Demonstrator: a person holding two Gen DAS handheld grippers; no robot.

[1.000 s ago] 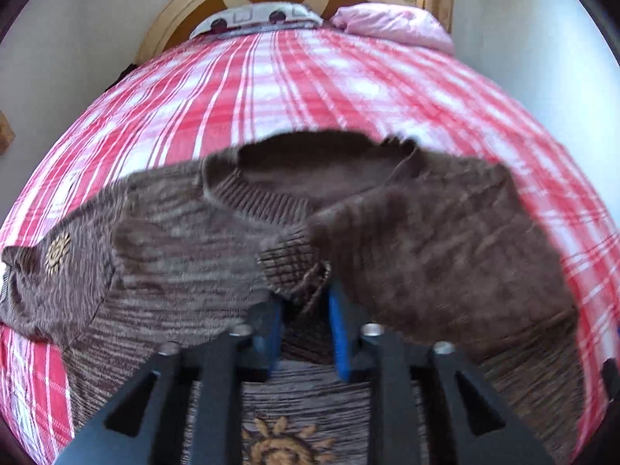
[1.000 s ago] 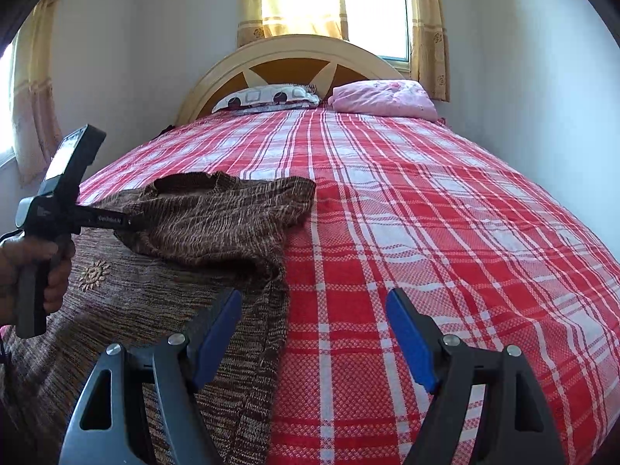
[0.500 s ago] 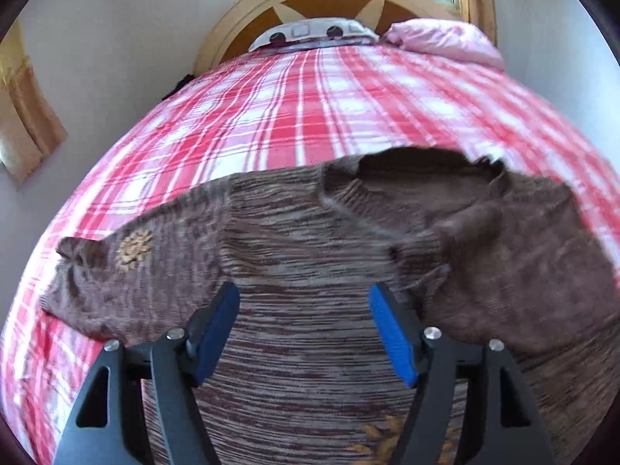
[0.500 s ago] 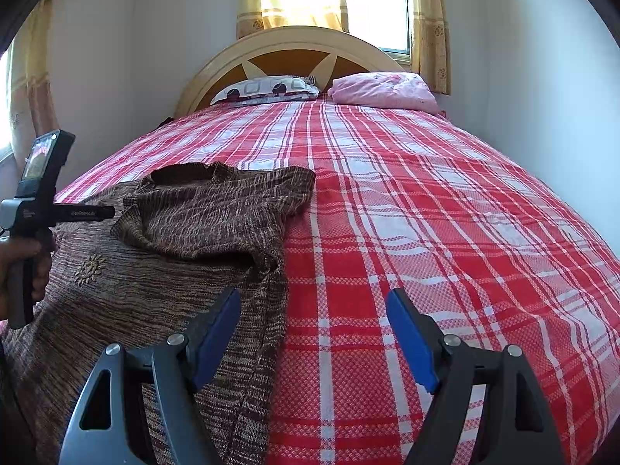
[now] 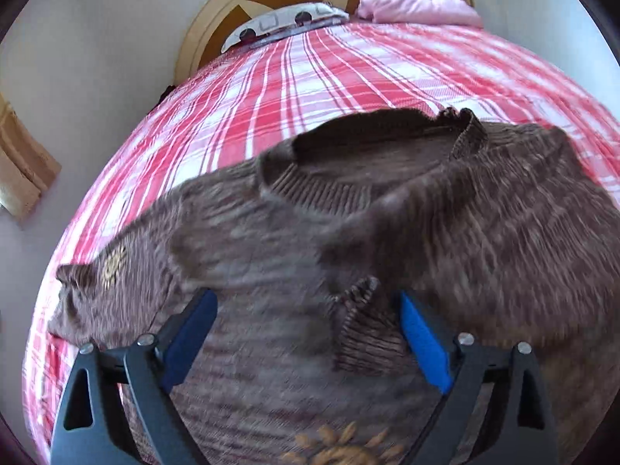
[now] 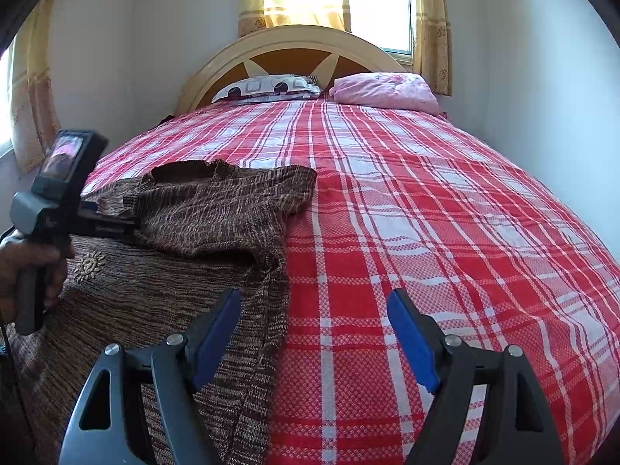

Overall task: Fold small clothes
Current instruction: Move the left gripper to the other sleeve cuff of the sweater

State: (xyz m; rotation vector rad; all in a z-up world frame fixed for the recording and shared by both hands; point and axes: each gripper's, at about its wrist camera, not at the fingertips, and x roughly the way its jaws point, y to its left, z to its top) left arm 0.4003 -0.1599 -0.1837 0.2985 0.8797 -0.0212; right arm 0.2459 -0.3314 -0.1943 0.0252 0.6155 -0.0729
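A brown knitted sweater (image 5: 271, 255) lies flat on the left side of a red and white checked bedspread (image 6: 426, 232), its neck toward the headboard (image 6: 286, 44). One sleeve (image 5: 484, 232) is folded across the chest, its ribbed cuff (image 5: 364, 333) between the left gripper's (image 5: 306, 333) opening jaws, which grip nothing. The right gripper (image 6: 314, 333) hovers with jaws wide and empty over the sweater's right edge.
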